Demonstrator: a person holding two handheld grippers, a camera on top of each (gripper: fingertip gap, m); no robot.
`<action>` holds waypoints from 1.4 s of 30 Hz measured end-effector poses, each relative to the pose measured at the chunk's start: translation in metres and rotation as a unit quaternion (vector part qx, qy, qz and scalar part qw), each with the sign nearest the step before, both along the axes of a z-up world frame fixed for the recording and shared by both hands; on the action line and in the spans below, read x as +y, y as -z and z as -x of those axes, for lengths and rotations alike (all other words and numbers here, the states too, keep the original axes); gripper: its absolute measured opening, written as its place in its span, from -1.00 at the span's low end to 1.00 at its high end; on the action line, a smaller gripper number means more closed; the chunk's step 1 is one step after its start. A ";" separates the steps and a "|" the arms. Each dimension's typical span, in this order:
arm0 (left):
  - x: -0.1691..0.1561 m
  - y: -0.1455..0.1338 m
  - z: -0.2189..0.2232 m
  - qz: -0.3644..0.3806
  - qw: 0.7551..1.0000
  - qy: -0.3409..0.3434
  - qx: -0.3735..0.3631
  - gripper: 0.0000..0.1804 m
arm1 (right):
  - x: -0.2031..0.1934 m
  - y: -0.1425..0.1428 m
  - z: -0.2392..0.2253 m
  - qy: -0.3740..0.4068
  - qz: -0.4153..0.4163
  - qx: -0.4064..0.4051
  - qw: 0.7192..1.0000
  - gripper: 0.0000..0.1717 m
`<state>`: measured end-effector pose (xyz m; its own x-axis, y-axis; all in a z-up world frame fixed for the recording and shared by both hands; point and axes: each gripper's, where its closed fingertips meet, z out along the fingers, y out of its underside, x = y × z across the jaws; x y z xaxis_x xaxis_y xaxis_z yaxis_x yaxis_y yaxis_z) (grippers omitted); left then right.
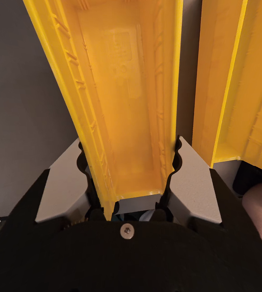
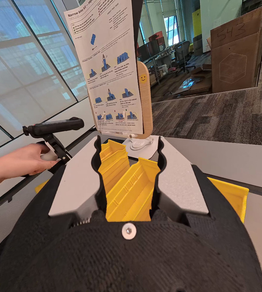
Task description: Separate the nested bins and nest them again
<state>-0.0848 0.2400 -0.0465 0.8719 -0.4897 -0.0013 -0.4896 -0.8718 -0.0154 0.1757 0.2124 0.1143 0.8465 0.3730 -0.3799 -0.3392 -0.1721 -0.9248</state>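
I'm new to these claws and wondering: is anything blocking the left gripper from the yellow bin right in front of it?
Nothing visible does. The yellow bin already sits between the fingers of the left gripper, with the black pads against its two long side walls. A second yellow bin stands apart to the right, outside the fingers.

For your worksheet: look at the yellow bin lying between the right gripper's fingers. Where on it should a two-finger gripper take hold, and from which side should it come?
Grip the yellow bin across its two long side walls, coming from above its open top at one short end. It is long and narrow, so the walls likely fit between the right gripper fingers, and their parallel faces give the pads flat surfaces.
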 end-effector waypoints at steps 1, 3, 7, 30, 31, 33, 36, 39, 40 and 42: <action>0.000 0.000 0.000 0.000 1.000 0.000 0.001 0.24 | 0.000 0.000 0.000 0.000 0.000 0.000 1.000 -0.16; 0.000 -0.001 0.000 0.002 1.000 0.001 0.003 0.25 | 0.000 0.000 0.000 -0.001 0.001 0.001 1.000 -0.16; -0.001 -0.004 -0.001 0.006 1.000 0.001 0.003 0.25 | 0.001 0.001 0.000 -0.001 0.001 0.002 1.000 -0.16; 0.006 0.001 -0.012 -0.055 0.995 0.018 -0.076 0.25 | 0.003 0.011 0.019 -0.018 0.019 -0.010 1.000 -0.15; 0.004 0.003 -0.013 -0.052 0.995 0.017 -0.081 0.25 | 0.002 0.011 0.016 -0.012 0.019 -0.011 1.000 -0.15; 0.002 0.007 -0.013 -0.063 0.995 0.025 -0.077 0.25 | -0.002 0.010 0.012 -0.006 0.015 -0.008 1.000 -0.15; -0.002 0.012 -0.015 -0.109 0.990 0.063 -0.056 0.26 | -0.009 0.009 0.009 -0.001 0.016 -0.006 1.000 -0.15; -0.004 0.007 -0.022 -0.119 0.986 0.077 -0.086 0.26 | -0.017 0.005 0.011 0.002 0.015 -0.015 1.000 -0.14; -0.004 0.004 -0.024 -0.117 0.985 0.070 -0.102 0.27 | -0.020 0.002 0.014 0.002 0.011 -0.019 1.000 -0.14; -0.001 -0.005 -0.026 -0.113 0.983 0.060 -0.133 0.27 | -0.025 -0.003 0.028 -0.014 0.006 -0.028 0.999 -0.14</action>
<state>-0.0588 0.2386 -0.0419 0.7924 -0.6021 0.0979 -0.5407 -0.7676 -0.3441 0.1476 0.1875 0.1173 0.8560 0.3927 -0.3361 -0.2812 -0.1918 -0.9403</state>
